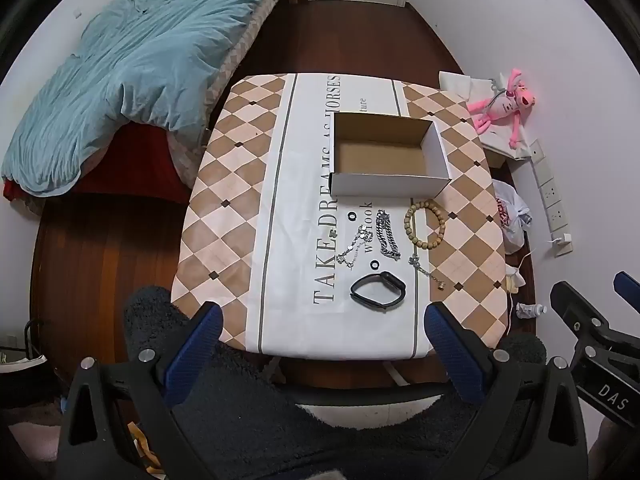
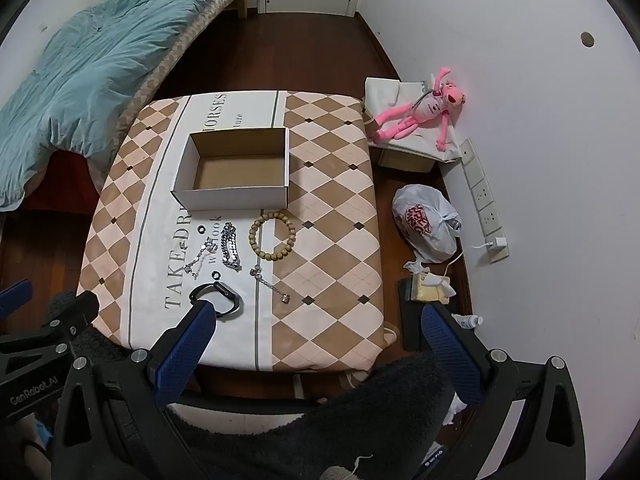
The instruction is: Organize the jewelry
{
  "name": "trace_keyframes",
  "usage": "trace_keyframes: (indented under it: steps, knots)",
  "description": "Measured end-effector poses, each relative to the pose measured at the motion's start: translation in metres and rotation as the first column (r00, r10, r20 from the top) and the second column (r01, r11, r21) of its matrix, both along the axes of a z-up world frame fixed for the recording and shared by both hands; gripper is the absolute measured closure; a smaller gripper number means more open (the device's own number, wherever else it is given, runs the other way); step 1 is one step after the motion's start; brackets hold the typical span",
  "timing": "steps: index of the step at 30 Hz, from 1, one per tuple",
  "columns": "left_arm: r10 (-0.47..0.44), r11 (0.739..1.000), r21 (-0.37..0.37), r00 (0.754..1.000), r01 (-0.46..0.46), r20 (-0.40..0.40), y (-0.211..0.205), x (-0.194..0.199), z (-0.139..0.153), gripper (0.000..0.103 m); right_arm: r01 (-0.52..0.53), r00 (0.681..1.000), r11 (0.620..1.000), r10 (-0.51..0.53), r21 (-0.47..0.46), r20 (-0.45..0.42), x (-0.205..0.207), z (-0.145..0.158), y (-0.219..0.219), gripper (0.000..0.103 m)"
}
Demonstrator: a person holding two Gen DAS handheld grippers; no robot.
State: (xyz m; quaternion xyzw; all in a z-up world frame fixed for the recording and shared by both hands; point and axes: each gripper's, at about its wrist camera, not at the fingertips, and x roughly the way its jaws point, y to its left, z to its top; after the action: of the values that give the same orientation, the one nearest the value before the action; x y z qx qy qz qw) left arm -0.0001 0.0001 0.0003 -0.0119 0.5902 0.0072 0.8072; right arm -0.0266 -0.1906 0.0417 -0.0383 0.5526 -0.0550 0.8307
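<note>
On the checkered tablecloth (image 1: 224,216) stands an open, empty cardboard box (image 1: 384,187) (image 2: 232,199). In front of it lie a wooden bead bracelet (image 1: 425,245) (image 2: 278,256), a thick silver chain bracelet (image 1: 388,236) (image 2: 231,246), a thin silver necklace (image 1: 356,246) (image 2: 200,258), a fine chain with a pendant (image 1: 426,272) (image 2: 270,282), a black watch band (image 1: 394,280) (image 2: 230,294) and two small black rings (image 1: 352,216) (image 2: 216,275). My left gripper (image 1: 323,314) hovers open above the table's near edge. My right gripper (image 2: 319,312) is open beside it, holding nothing.
A bed with a teal duvet (image 1: 132,72) lies to the left. On the right, by the wall, are a pink plush toy (image 2: 424,114), a white plastic bag (image 2: 426,224) and a power strip (image 2: 486,204). Dark fuzzy fabric (image 2: 360,412) fills the bottom of both views.
</note>
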Motion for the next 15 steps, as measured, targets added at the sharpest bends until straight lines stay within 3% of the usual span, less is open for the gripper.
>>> trace_keyframes:
  steps: [15]
  knots:
    - [-0.013,1.000,0.004,1.000,0.012,0.025,-0.002,-0.003,0.012,0.000,0.012,1.000,1.000,-0.012,-0.001,0.009,-0.002,0.005,0.000,0.000]
